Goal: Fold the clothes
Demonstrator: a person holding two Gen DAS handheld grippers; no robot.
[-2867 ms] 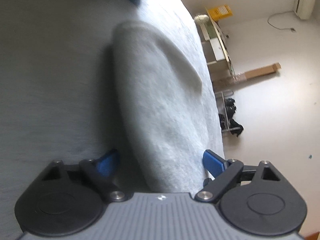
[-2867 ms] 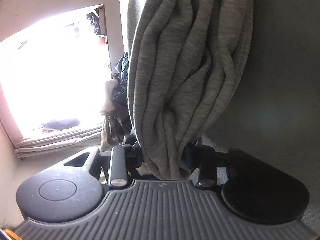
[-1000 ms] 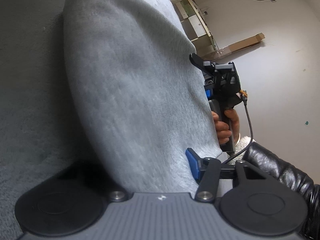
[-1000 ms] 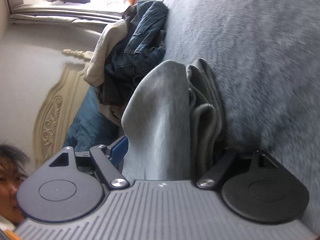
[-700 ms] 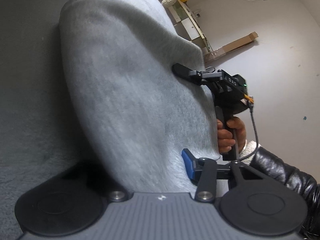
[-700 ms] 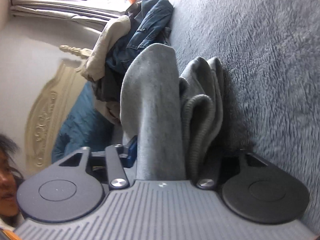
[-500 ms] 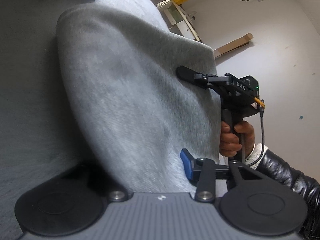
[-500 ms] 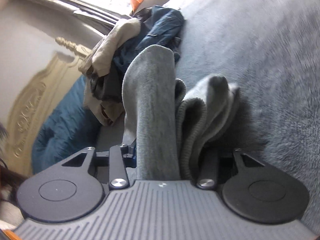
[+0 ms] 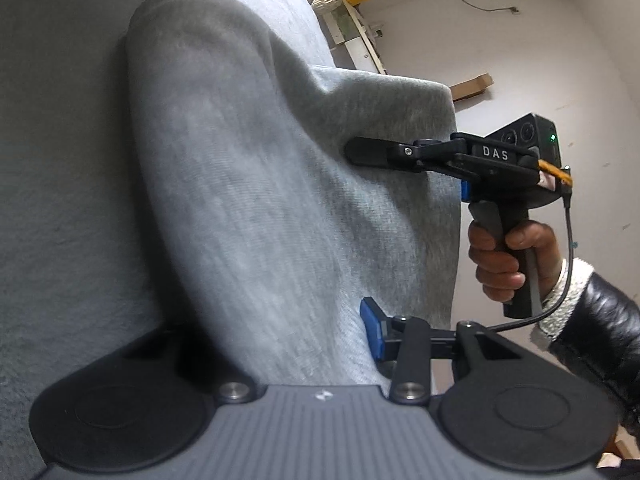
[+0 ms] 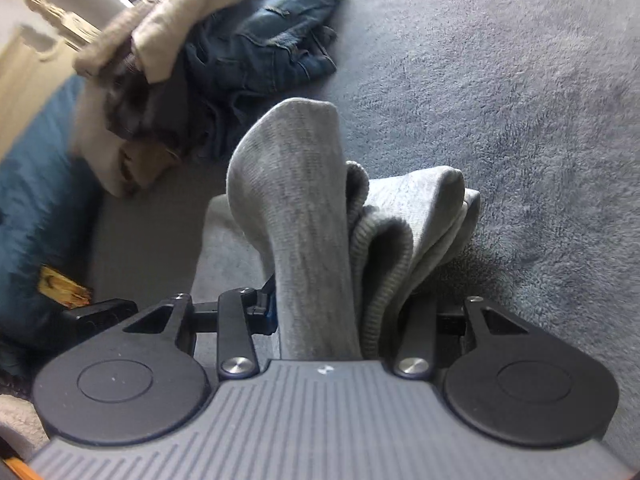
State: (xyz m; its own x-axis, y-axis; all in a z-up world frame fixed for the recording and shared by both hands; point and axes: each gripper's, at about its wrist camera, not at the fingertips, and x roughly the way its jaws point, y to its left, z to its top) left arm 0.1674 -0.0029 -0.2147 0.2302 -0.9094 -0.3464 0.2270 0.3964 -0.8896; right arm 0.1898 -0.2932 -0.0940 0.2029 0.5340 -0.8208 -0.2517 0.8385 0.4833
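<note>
Both grippers have hold of the same grey garment [image 9: 256,184], a thick knit piece lying partly on a grey fleece blanket [image 10: 500,92].

From the left wrist view, the left gripper [image 9: 296,344] stands partly closed, with the cloth filling the whole gap between its fingers. Its blue pad [image 9: 370,330] presses into the fabric on one side; the other finger is buried under the cloth and cannot be seen. The garment rises from these jaws in a broad sheet and curves over at the top.

Across that sheet the right gripper [image 9: 362,152] pinches the far edge of the garment, one black finger lying flat on the cloth face. A hand [image 9: 508,256] in a black sleeve [image 9: 600,328] grips its handle.

From the right wrist view, the right gripper [image 10: 344,312] is likewise partly closed on bunched layers: one smooth fold stands upright between the fingers, with ribbed folds packed just beside it. These layers fill the jaws from finger to finger.

Beyond the garment, a heap of blue jeans [image 10: 264,52] and a beige piece [image 10: 184,28] lies on the blanket, well apart.
</note>
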